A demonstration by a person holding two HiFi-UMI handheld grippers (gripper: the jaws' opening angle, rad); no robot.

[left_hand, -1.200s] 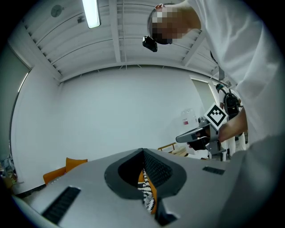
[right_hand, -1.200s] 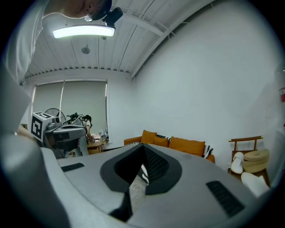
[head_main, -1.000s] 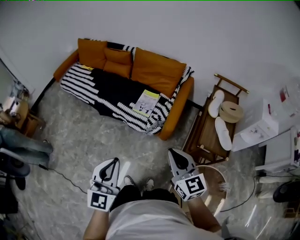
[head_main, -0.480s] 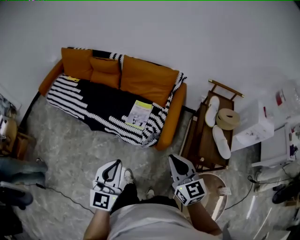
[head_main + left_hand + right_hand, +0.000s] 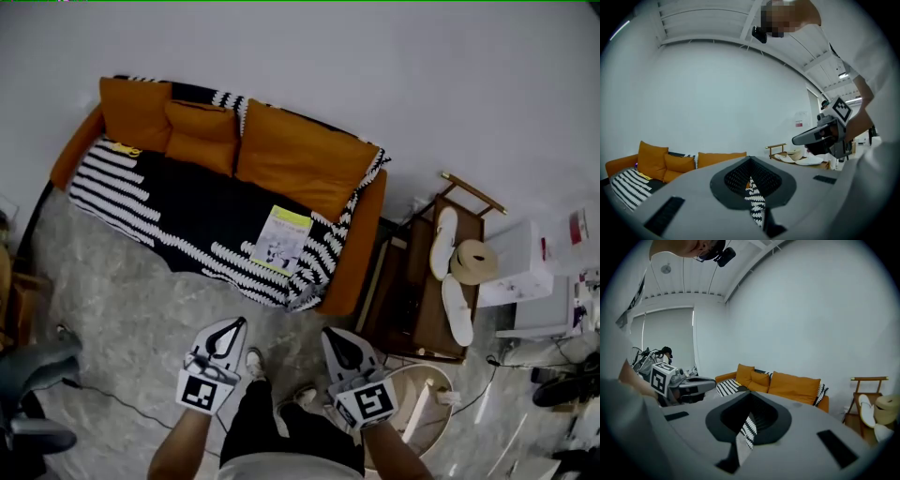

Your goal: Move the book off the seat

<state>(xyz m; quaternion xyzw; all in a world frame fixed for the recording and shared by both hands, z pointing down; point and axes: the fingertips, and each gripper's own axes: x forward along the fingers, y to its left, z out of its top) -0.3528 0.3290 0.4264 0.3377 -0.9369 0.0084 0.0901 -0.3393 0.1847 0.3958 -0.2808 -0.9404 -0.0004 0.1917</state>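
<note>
Neither left gripper (image 5: 232,326) nor right gripper (image 5: 334,336) holds anything; both are pressed together. The book (image 5: 281,240) lies on the sofa (image 5: 300,164) seat, so I judge nothing is done yet.

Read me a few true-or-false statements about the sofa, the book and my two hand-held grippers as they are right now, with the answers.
1. The thin book with a yellow-green and white cover lies on the seat of the orange sofa. True.
2. The left hand-held gripper is clamped on the book. False: its jaws are shut on nothing, and it is short of the sofa, over the floor.
3. A black-and-white striped blanket covers the seat. True.
4. The white slippers lie on the floor in front of the sofa. False: they lie on the dark wooden rack beside the sofa's arm.
5. The right hand-held gripper has its jaws wide apart. False: they are together and hold nothing.
</note>
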